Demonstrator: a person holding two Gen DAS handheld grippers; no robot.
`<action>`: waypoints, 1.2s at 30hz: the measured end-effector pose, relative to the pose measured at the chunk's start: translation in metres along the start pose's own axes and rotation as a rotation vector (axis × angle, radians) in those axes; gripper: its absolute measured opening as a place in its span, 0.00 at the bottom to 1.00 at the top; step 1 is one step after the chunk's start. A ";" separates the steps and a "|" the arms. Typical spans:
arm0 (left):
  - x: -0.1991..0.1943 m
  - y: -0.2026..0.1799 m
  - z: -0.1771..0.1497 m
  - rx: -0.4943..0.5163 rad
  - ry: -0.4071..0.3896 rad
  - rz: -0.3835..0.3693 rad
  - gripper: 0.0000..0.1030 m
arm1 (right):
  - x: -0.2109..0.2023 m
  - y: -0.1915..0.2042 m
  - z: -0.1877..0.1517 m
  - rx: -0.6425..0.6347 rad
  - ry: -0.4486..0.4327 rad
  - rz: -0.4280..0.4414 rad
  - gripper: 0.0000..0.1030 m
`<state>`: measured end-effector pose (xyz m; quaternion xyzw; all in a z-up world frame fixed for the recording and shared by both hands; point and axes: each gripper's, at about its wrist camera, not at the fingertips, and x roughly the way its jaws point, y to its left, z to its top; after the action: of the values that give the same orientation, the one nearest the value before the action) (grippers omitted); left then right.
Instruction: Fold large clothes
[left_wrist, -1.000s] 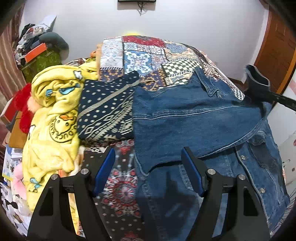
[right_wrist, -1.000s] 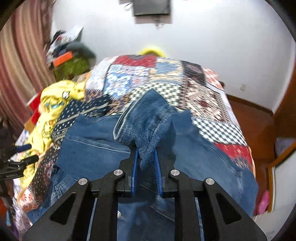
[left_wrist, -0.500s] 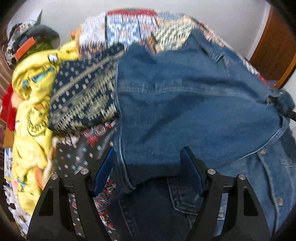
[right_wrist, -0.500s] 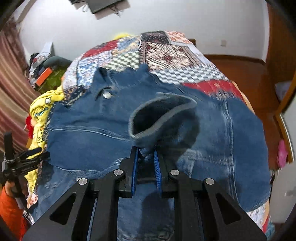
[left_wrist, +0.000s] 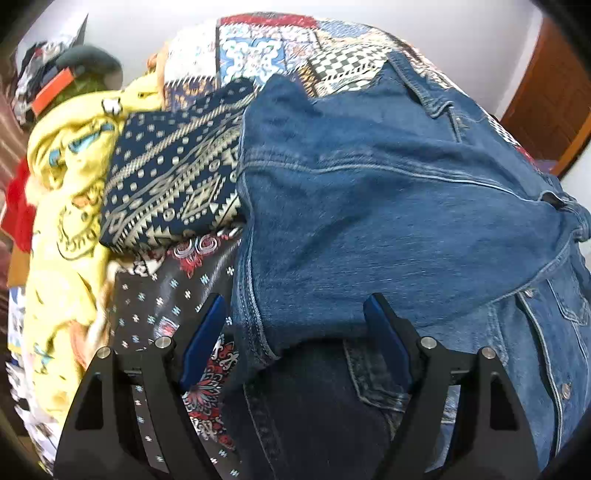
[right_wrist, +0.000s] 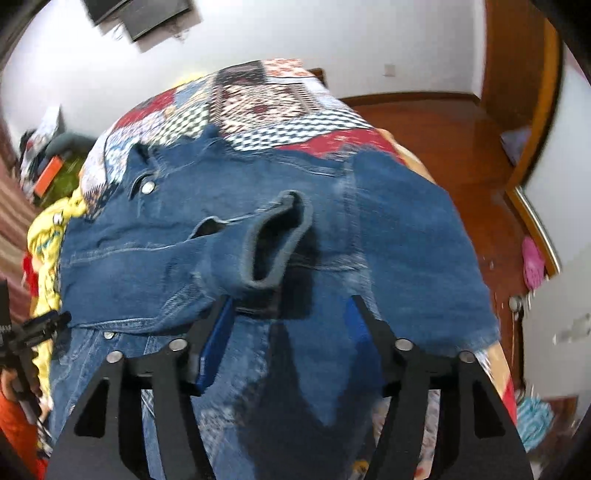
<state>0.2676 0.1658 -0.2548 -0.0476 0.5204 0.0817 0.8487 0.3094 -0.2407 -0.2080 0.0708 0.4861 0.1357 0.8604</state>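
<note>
Since the earlier frame the right tool (right_wrist: 291, 332) has just been opening and lets go the sleeve cuff (right_wrist: 275, 240), now lying across the denim jacket (left_wrist: 388, 206) on the bed (right_wrist: 266, 92), while the left tool (left_wrist: 295, 339) stands wide and empty, so one sleeve is folded in and the rest remains.

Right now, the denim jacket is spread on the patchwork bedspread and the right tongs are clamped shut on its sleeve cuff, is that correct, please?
Not quite. The right tongs are open, not clamped: their jaws have just been opening, and the sleeve cuff lies free just beyond the tips. The right wrist view shows this. The denim jacket is indeed spread on the patchwork bedspread.
</note>
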 end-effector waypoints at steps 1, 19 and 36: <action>-0.005 -0.002 0.002 0.010 -0.012 -0.001 0.75 | -0.006 -0.007 0.000 0.022 -0.005 0.009 0.63; -0.032 -0.092 0.048 0.060 -0.111 -0.188 0.81 | 0.012 -0.144 -0.024 0.495 0.083 0.024 0.80; -0.022 -0.084 0.035 0.069 -0.074 -0.148 0.81 | 0.046 -0.181 -0.022 0.707 -0.010 -0.007 0.36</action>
<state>0.3042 0.0875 -0.2202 -0.0537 0.4862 0.0023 0.8722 0.3432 -0.3993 -0.3026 0.3632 0.4991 -0.0440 0.7855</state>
